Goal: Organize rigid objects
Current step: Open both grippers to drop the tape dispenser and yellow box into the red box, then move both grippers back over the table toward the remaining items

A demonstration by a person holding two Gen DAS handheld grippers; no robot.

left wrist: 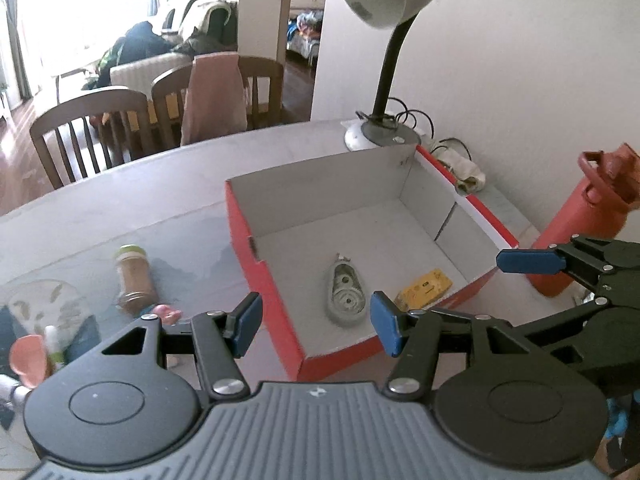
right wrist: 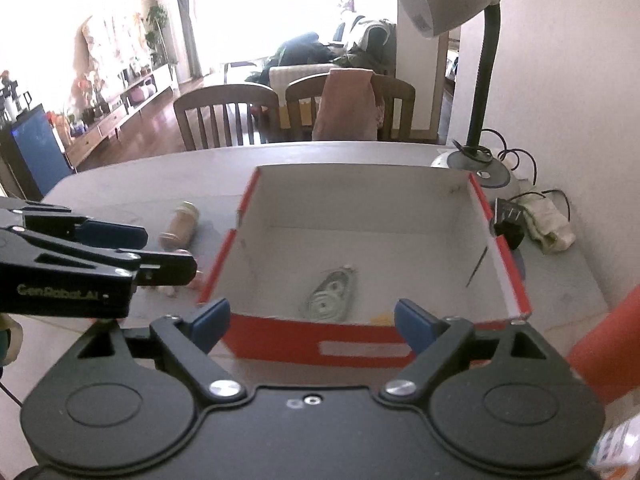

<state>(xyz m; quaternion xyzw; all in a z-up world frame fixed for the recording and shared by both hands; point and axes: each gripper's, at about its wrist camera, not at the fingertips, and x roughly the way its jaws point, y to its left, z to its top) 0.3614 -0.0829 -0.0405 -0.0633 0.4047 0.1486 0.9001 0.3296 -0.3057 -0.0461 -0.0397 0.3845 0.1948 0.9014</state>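
Observation:
A red shoebox (left wrist: 276, 292) with a white inside stands open on the grey table. On its floor lie a grey correction-tape dispenser (left wrist: 346, 296) and a small yellow item (left wrist: 426, 288). My left gripper (left wrist: 316, 322) hovers open above the box's near corner, with nothing between its blue pads. In the right wrist view my right gripper (right wrist: 312, 322) stands open and empty before the box's front wall (right wrist: 316, 332), with the dispenser (right wrist: 330, 294) beyond. A lidded spice jar (left wrist: 134, 276) lies on its side left of the box, near a small pink object (left wrist: 168, 314).
A tall red bottle (left wrist: 588, 220) stands right of the box. Behind it are a desk lamp (left wrist: 384, 80), cables, a crumpled cloth (right wrist: 548, 220) and a black plug (right wrist: 506, 220). More small items (left wrist: 28, 360) lie at the far left. Wooden chairs (right wrist: 224, 116) line the table's far edge.

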